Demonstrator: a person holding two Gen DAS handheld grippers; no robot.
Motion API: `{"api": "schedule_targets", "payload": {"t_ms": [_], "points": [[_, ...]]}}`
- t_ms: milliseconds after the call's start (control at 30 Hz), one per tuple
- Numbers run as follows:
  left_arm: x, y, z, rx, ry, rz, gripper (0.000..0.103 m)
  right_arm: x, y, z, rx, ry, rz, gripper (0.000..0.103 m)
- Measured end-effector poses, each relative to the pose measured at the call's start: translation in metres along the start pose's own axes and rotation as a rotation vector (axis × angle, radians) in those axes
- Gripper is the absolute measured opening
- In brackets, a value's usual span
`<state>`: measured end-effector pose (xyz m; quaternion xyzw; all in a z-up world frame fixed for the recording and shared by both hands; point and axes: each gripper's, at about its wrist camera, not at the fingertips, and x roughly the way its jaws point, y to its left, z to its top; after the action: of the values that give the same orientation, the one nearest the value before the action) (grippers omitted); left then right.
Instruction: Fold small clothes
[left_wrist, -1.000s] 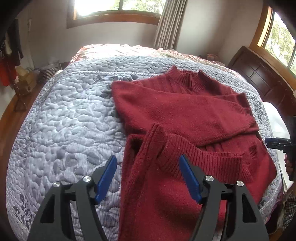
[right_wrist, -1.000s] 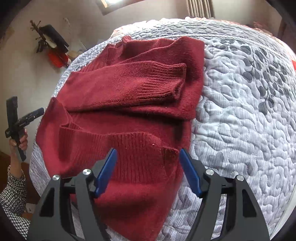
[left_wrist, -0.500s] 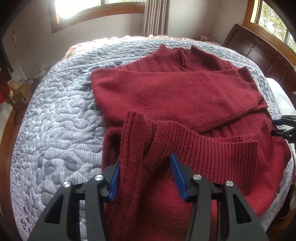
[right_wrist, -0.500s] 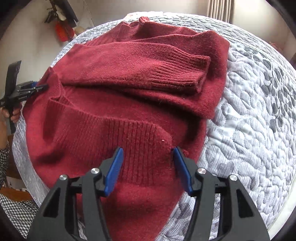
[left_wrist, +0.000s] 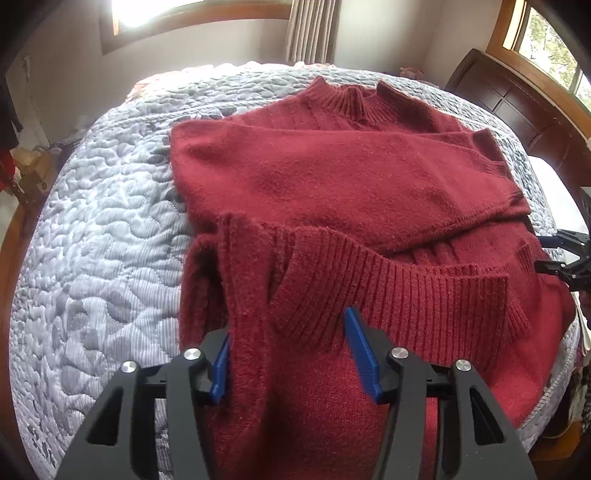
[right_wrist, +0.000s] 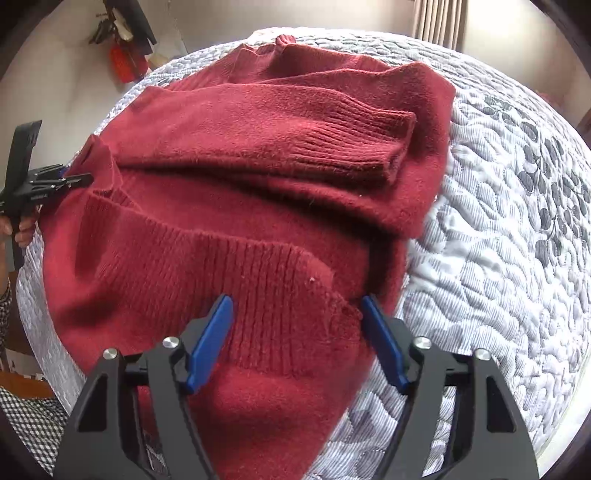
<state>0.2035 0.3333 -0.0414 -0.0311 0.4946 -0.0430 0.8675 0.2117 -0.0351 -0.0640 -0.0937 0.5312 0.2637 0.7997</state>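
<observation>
Dark red knitted sweater (left_wrist: 351, 177) is lying across the centre of the grey-white quilted bedspread (left_wrist: 103, 229), collar toward the top of the frame, one sleeve folded across the chest.

Your left gripper (left_wrist: 291, 354) is sitting at lower centre with its blue-padded jaws apart, straddling a raised fold of the ribbed hem (left_wrist: 406, 288); not clamped.

Your right gripper (right_wrist: 297, 341) is sitting at lower centre of its own view, jaws likewise spread, hem corner bunching between the blue pads (right_wrist: 210, 339) without being pinched.

Folded sleeve's ribbed cuff (right_wrist: 362, 144) is resting upper right of that view. Dark wooden headboard (left_wrist: 517, 107) is showing at upper right, curtain (left_wrist: 314, 29) at top.
</observation>
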Motion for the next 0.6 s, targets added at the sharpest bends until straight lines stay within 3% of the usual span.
{"api": "schedule_targets", "payload": {"t_ms": [133,233,433,600], "points": [[-0.007,0.003,-0.004,-0.016,-0.014,0.02,0.018,-0.004,0.009,-0.01,-0.028,-0.016,0.013,0.037],[-0.012,0.003,-0.009,-0.034,-0.016,-0.025,0.012,-0.008,0.014,-0.012,-0.038,-0.027,0.014,0.014],[-0.02,-0.005,-0.019,0.002,-0.035,-0.03,0.011,-0.015,0.012,-0.016,-0.029,-0.045,0.012,0.012],[-0.006,0.006,-0.011,-0.035,-0.003,-0.015,0.018,-0.008,0.008,-0.016,0.007,-0.025,0.022,0.019]]}}
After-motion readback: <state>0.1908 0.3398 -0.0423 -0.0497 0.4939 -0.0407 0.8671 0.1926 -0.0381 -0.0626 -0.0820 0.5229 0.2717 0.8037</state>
